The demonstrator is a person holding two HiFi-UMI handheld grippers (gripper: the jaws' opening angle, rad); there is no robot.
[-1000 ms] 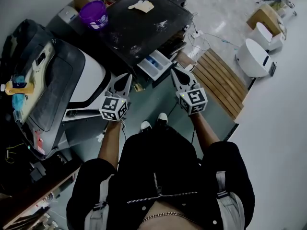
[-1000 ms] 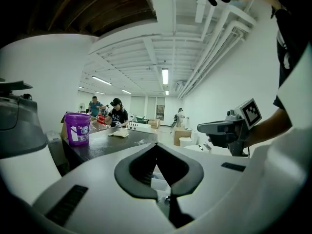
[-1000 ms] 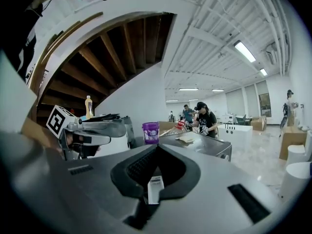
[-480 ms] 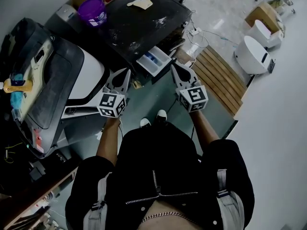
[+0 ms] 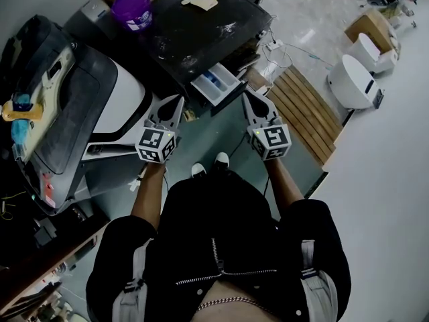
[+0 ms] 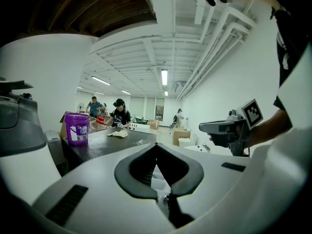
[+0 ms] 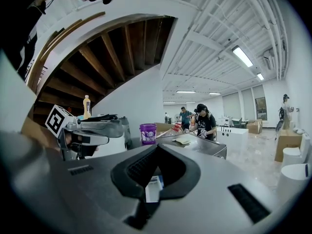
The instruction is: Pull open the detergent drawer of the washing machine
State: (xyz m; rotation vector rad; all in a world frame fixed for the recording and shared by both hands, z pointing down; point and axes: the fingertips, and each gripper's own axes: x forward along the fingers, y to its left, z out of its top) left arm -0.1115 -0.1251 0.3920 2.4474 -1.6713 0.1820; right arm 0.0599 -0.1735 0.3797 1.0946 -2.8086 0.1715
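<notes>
The left gripper (image 5: 177,104) and right gripper (image 5: 251,100) are both clenched on nothing, just short of the drawer (image 5: 216,86), which juts out of the dark washing machine (image 5: 201,29) between their tips. The pull looks done, with little left; beyond, the purple tub (image 5: 131,10) has a white label too small to read

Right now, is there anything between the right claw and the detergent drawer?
No. The head view shows the shut right claw beside the pulled-out drawer, with only a bare gap between them. The claw holds nothing.
</notes>
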